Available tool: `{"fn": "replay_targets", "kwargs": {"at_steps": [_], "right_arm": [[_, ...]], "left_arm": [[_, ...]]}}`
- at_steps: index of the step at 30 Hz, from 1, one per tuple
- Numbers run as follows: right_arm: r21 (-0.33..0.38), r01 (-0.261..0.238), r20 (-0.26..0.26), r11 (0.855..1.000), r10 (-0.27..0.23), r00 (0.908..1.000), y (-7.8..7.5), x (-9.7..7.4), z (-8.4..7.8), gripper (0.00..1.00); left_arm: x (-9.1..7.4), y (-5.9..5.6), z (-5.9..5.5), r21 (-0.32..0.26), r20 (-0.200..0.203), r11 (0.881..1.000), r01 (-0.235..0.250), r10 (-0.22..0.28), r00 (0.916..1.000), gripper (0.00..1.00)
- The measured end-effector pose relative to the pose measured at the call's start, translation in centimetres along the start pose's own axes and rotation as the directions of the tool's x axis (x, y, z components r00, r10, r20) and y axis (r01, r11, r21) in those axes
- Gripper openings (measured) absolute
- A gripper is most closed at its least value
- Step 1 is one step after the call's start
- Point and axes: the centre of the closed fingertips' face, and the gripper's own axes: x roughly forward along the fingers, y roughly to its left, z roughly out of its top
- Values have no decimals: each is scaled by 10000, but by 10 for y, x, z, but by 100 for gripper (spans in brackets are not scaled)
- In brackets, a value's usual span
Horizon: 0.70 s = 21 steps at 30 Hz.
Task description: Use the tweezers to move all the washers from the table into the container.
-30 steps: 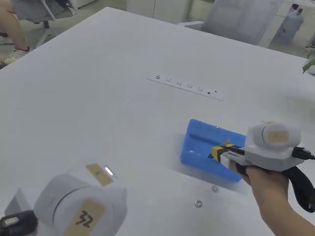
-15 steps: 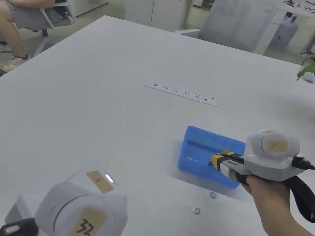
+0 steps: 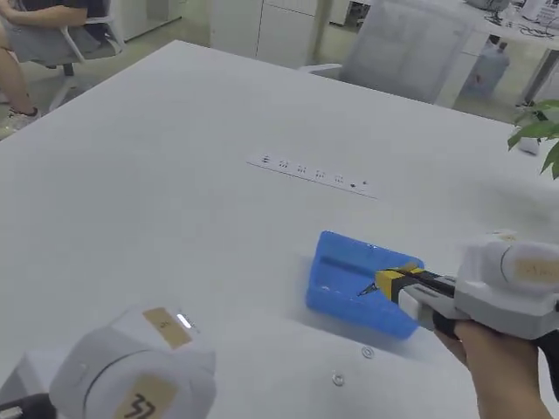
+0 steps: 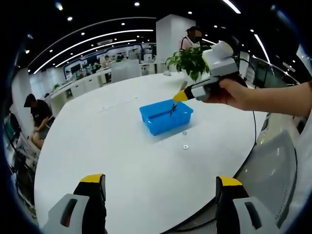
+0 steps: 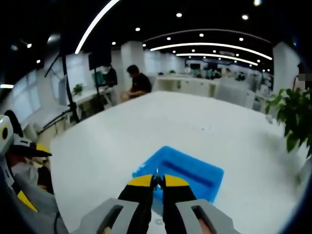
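Note:
A blue container stands on the white table, also in the left gripper view and the right gripper view. My right gripper is shut on thin tweezers, whose tip hangs over the container's right part. Whether the tip holds a washer I cannot tell. Two washers lie on the table in front of the container, one close to it and one nearer me. My left gripper stands wide open at the near left, holding nothing.
A socket strip is set into the table behind the container. A grey chair stands at the far edge and a plant at the right. A person sits at another desk.
The head camera has tilted, so the whole scene has shifted. My right gripper has drawn back slightly to the right, tweezers still over the container. The left gripper has stayed low at the left.

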Motion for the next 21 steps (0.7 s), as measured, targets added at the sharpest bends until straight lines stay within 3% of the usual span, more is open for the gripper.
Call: {"fn": "replay_targets", "kwargs": {"at_steps": [7, 11, 21], "right_arm": [[-48, -336, 17, 9994, 336, 9994, 19, -14, -7, 3], [-242, -526, -280, 9983, 519, 9983, 32, -18, -21, 3], [238, -591, -875, 9980, 610, 9943, 45, -19, -58, 3]], "left_arm": [[1, 0, -1, 4, -18, 10000, 22, -22, 10000, 96], [1, -1, -2, 30, -56, 10000, 48, -48, 10000, 95], [2, -1, -3, 11, -79, 10000, 44, -43, 10000, 95]]}}
